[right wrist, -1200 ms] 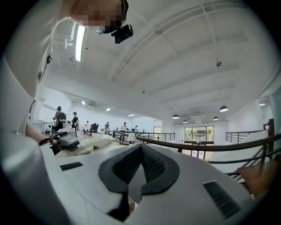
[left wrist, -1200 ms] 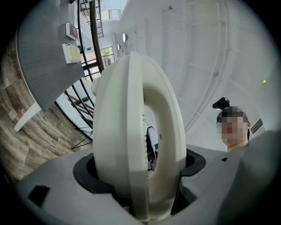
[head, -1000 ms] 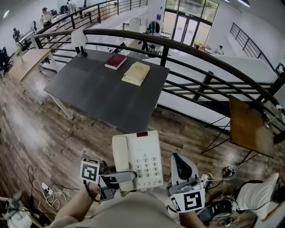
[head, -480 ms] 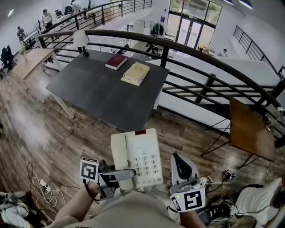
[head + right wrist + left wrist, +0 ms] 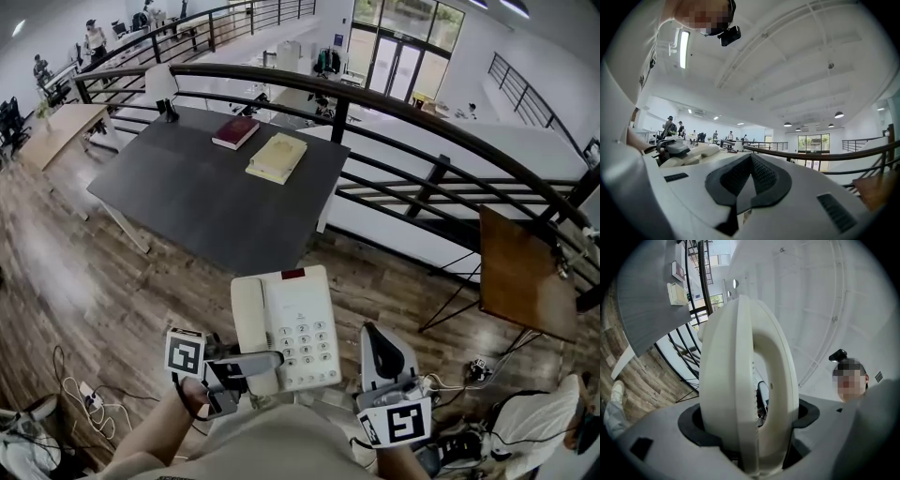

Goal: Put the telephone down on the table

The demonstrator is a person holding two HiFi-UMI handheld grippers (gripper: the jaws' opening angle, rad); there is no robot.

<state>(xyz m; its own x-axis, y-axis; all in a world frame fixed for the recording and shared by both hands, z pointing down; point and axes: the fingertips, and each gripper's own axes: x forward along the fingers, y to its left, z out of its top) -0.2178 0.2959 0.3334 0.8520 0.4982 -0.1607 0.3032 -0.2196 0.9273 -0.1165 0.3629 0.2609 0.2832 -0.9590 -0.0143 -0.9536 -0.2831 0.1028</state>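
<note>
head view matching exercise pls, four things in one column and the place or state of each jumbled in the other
1 telephone
2 red book
3 pale yellow book
4 right gripper

a shut, nothing in it
b on the dark table, left of the other book
c held in the left gripper, not on the table
d on the dark table, right of the other book

Pairs: 1-c, 2-b, 3-d, 4-a

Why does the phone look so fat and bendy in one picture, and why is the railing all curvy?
Left gripper view: the wide-angle lens sits very close to the telephone, so it bulges and fills the picture. Head view: the same kind of lens bows lines, so the railing probably arcs more than it really does. Right gripper view: the dark round corners come from the lens too.
</note>
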